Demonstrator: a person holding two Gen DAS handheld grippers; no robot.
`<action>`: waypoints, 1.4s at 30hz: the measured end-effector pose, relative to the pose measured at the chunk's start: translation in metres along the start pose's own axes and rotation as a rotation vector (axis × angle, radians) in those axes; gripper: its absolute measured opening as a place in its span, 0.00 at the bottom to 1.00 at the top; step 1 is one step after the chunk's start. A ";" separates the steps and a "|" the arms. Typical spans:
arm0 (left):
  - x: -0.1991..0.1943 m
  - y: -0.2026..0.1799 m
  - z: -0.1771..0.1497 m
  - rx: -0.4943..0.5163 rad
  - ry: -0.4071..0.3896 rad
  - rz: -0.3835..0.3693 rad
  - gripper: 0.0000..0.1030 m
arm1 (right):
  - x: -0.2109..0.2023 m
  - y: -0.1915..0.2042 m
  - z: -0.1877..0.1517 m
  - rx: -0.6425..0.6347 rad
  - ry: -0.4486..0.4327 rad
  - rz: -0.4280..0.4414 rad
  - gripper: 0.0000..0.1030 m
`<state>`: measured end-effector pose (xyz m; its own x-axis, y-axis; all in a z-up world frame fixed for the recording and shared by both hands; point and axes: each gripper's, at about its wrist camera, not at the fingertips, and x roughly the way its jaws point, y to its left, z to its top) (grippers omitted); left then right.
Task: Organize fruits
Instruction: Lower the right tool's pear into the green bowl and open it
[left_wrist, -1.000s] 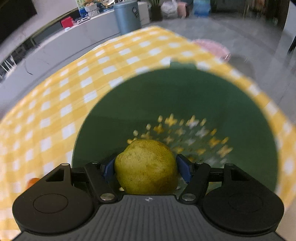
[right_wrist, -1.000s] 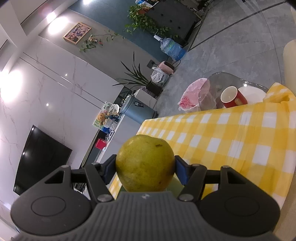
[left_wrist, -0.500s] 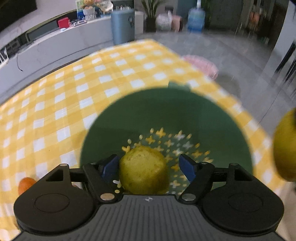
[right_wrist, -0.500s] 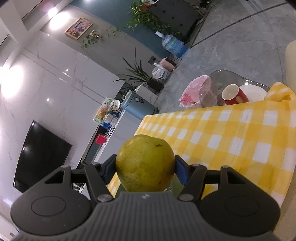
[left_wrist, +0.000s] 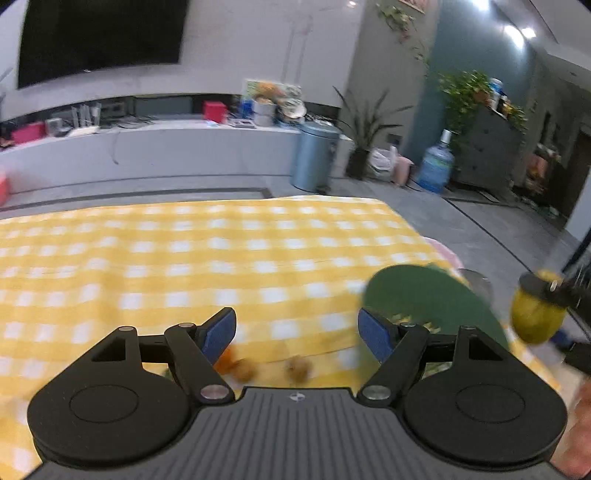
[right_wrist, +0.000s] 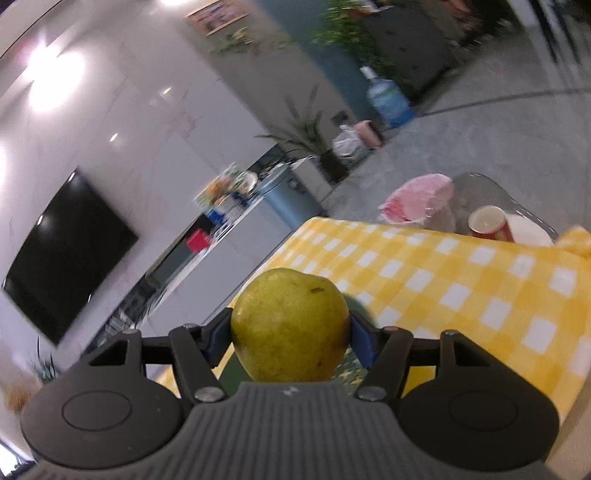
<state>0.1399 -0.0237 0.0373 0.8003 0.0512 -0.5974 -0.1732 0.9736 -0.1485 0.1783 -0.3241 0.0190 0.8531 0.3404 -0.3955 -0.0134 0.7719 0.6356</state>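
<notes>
Two grippers here. Left gripper (left_wrist: 296, 334) has just been opening, wide with nothing inside. Right gripper (right_wrist: 289, 334) is clamped on a yellow-green pear (right_wrist: 290, 328).

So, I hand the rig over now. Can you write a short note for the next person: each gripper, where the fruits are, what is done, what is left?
Left gripper: open and empty; its jaws have just been opening, nothing between them.
Right gripper: shut on a pear, held above the table edge.
Green bowl: on the yellow checked cloth, to the right in the left view. Its contents are hidden from here.
Small orange fruits: blurred, on the cloth just below the left fingers.
Done: the left gripper has let go of its pear.
Left: probably put the right pear in the bowl, then collect the small fruits.
</notes>
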 end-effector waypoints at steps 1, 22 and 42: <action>0.000 0.006 -0.005 -0.008 0.002 -0.002 0.86 | 0.002 0.007 -0.002 -0.029 0.015 0.005 0.61; 0.011 0.052 -0.044 -0.130 0.059 -0.245 0.86 | 0.099 0.067 -0.060 -0.502 0.260 -0.428 0.61; 0.013 0.072 -0.042 -0.238 0.087 -0.243 0.86 | 0.120 0.066 -0.070 -0.578 0.270 -0.571 0.67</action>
<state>0.1138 0.0376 -0.0146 0.7844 -0.2045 -0.5856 -0.1209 0.8756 -0.4677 0.2429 -0.1951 -0.0329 0.6578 -0.1242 -0.7429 0.0542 0.9916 -0.1178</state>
